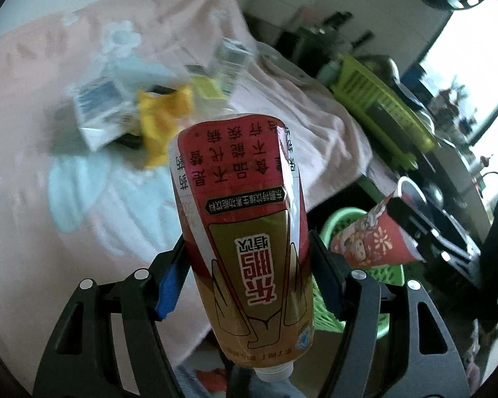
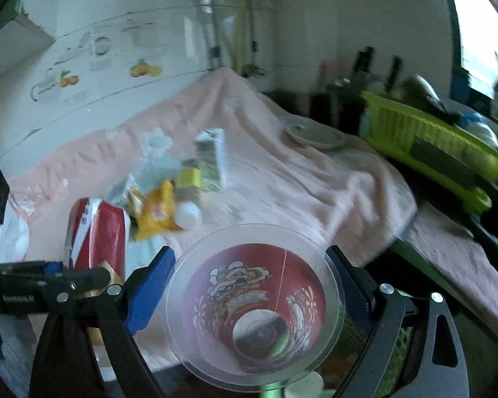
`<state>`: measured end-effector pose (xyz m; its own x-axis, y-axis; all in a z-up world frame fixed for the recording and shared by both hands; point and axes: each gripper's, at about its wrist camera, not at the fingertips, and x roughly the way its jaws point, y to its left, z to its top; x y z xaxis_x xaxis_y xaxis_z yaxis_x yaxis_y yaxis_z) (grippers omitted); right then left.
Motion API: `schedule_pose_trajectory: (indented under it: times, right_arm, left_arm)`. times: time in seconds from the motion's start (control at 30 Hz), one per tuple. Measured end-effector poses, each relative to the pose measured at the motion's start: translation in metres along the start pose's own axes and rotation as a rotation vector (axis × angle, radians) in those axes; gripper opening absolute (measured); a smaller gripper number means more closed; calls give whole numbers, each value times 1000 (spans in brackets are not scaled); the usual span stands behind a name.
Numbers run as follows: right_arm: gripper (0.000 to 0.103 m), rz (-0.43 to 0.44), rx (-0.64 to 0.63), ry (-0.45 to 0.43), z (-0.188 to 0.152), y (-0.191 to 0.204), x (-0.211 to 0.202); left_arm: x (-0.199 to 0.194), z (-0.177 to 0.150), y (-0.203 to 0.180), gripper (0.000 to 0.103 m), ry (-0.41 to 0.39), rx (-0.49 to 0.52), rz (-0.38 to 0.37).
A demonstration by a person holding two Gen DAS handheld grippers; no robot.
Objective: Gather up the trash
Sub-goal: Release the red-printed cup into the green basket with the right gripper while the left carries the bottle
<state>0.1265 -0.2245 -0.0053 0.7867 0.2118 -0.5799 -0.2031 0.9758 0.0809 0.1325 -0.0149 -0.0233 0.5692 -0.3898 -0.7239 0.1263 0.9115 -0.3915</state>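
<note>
Left-wrist view first: the left gripper (image 1: pixel 249 285) has its jaws clamped on a red-and-gold drink pouch (image 1: pixel 245 222), held cap-down toward the camera and lifted clear of the pink cloth (image 1: pixel 33 165). Beyond it, a blurred heap of litter (image 1: pixel 142 109) (a yellow wrapper, pale cartons) remains on the cloth, so collection appears only partly done. At right, the other gripper carries a red printed cup (image 1: pixel 375 232) above a green lattice basket (image 1: pixel 352 219), presumably the bin; its contents cannot be seen. Right-wrist view: the right gripper (image 2: pixel 252 298) has its jaws closed against the rim of the same cup (image 2: pixel 254 301), seen mouth-on and apparently empty. Green basket mesh (image 2: pixel 395 358) shows below the right finger. The pouch (image 2: pixel 96 232) appears at left in the other gripper, and the heap (image 2: pixel 169 195) lies on the cloth (image 2: pixel 315 192) behind. A plate (image 2: pixel 315 136) also sits there.
</note>
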Motion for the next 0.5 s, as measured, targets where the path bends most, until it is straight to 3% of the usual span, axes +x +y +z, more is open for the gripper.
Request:
schedule_pose_trajectory:
  times: [0.3, 0.5]
  right_arm:
    - [88, -124, 135, 73, -54, -77, -17]
    - [89, -156, 230, 117, -86, -116, -24]
  left_arm:
    - [25, -8, -58, 67, 55, 102, -57]
    - [44, -15, -98, 67, 97, 173, -85]
